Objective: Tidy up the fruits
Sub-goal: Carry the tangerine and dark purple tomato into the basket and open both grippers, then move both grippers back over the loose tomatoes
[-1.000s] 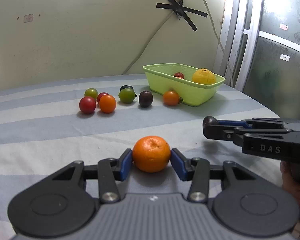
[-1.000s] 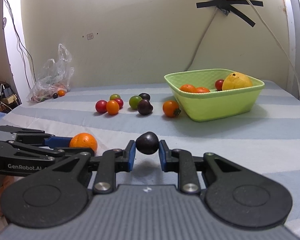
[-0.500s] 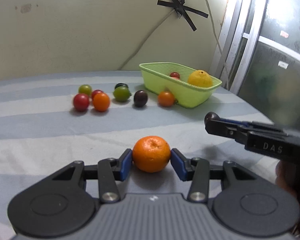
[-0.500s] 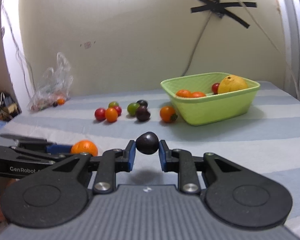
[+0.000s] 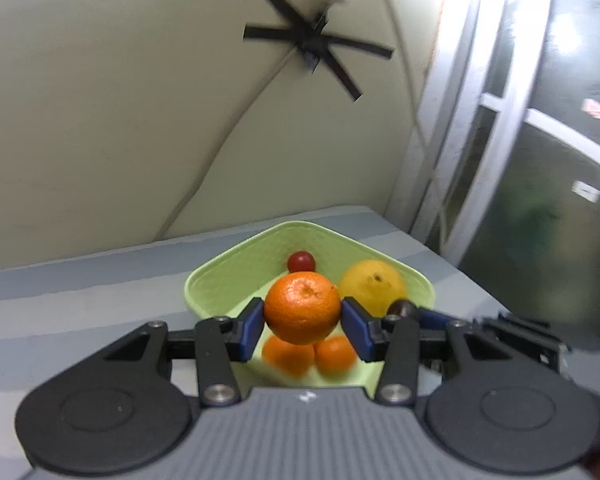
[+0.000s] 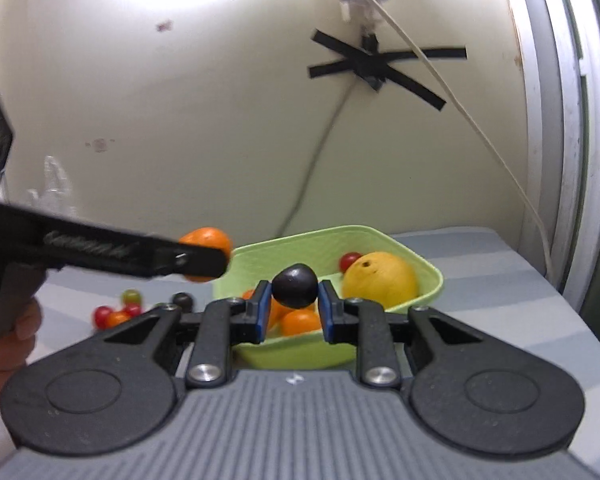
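My left gripper (image 5: pixel 302 325) is shut on an orange mandarin (image 5: pixel 302 308) and holds it above the green basket (image 5: pixel 228 268). My right gripper (image 6: pixel 293 309) is shut on a dark plum (image 6: pixel 294 285), also over the green basket (image 6: pixel 420 272). The basket holds a yellow citrus (image 5: pixel 372 286), a small red tomato (image 5: pixel 301 261) and two small orange fruits (image 5: pixel 334 354). In the right wrist view the left gripper (image 6: pixel 204 258) crosses from the left with the mandarin (image 6: pixel 206 240). In the left wrist view the right gripper's plum (image 5: pixel 400 307) shows at the right.
Several small tomatoes and a dark fruit (image 6: pixel 118 312) lie on the striped cloth left of the basket. A plastic bag (image 6: pixel 54 184) sits far left by the wall. A cable and black tape (image 6: pixel 376 68) hang on the wall. A door frame (image 5: pixel 460 160) stands at the right.
Both grippers have risen and moved forward from the near cloth to above the basket, each still holding its fruit. The basket now lies just under the fingertips.
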Tool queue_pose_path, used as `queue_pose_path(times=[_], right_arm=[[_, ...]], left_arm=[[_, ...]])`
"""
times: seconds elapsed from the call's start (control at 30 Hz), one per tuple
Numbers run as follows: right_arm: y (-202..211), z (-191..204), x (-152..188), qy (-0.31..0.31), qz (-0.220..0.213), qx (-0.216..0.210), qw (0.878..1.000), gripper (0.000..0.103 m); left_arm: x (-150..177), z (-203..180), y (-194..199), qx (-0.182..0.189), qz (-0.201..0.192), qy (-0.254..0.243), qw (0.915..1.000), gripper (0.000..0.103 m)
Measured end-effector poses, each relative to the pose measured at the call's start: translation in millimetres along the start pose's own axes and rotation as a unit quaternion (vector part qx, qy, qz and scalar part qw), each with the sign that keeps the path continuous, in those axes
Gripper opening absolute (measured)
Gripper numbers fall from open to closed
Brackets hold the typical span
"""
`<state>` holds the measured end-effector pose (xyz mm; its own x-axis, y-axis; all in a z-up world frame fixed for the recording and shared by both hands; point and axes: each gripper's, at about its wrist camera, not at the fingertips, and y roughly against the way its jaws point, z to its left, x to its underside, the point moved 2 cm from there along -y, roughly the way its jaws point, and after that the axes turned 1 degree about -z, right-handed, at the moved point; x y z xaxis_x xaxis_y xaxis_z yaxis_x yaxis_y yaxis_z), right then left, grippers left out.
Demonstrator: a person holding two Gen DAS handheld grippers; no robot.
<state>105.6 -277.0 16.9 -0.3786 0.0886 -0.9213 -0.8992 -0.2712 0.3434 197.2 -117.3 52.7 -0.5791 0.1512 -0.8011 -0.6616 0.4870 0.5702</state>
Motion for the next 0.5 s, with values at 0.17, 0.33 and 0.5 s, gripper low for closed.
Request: queue_pose_path(times=[0.17, 0.33, 0.5], right_arm=[[-14, -10, 5, -0.003, 0.009, 0.002, 1.0, 0.028], [-15, -12, 7, -0.005, 0.007, 0.002, 1.0, 0.039], [-6, -12, 8, -0.012, -0.011, 0.01, 1.0, 0.048]], left_arm=[[-7, 4, -45, -0.013, 0.031, 0.01, 0.9994, 0.042], [-6, 3, -59, -0.027, 0.037, 0.008, 0.9989, 0.054], [-12, 10, -26, -0.02, 0.006, 0.017, 0.9996, 0.054]])
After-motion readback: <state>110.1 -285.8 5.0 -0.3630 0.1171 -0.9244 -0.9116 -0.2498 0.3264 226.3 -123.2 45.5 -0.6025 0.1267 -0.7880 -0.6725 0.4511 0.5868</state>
